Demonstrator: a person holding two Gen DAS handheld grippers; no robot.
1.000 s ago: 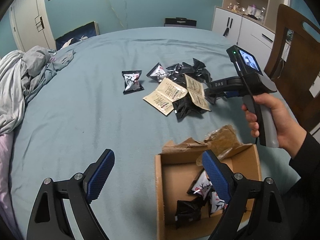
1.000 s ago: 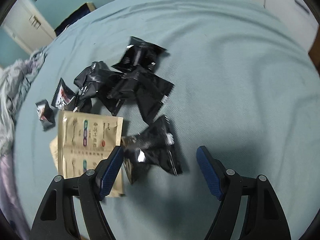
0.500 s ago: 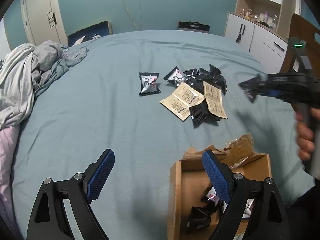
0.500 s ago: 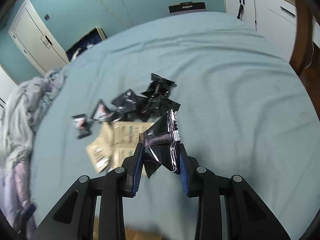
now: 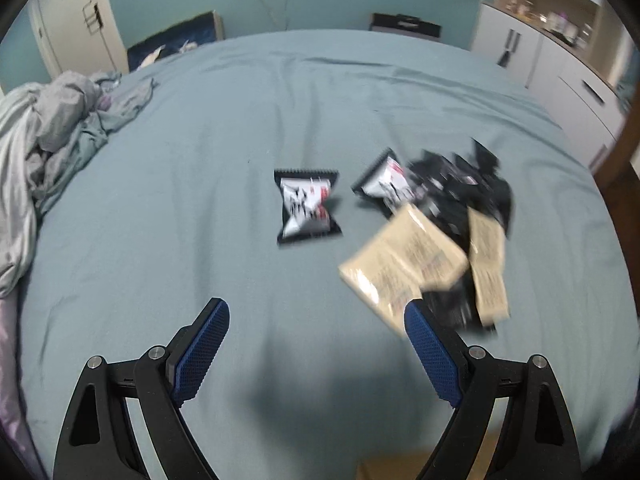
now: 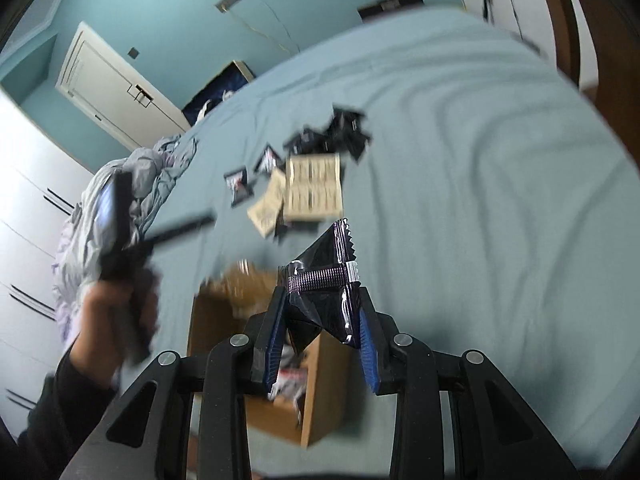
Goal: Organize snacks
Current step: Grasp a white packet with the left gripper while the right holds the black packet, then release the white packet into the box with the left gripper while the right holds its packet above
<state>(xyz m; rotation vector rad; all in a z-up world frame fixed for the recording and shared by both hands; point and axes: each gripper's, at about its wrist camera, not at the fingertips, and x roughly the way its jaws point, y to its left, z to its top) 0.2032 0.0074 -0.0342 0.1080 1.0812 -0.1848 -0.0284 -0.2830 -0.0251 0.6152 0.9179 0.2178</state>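
My right gripper (image 6: 322,320) is shut on a black snack packet (image 6: 324,292), held in the air above an open cardboard box (image 6: 256,352) that has packets inside. My left gripper (image 5: 316,344) is open and empty over the bed sheet (image 5: 200,200). Ahead of it lies a black-and-white snack packet (image 5: 307,212), apart from the rest. To its right is a heap of black packets (image 5: 464,184) with two tan sachets (image 5: 404,268) on top. A corner of the box (image 5: 400,468) shows at the bottom edge of the left wrist view. The same heap (image 6: 336,136) appears beyond the box in the right wrist view.
A crumpled grey blanket (image 5: 44,140) lies at the bed's left side. White cabinets (image 5: 560,76) and a wooden chair (image 5: 624,168) stand past the right edge. A hand (image 6: 120,312) with the other gripper's handle shows at left in the right wrist view.
My right gripper closed on a black packet from the heap, lifted it and carried it over the box. My left gripper swung forward from the box toward the loose packets, still open.
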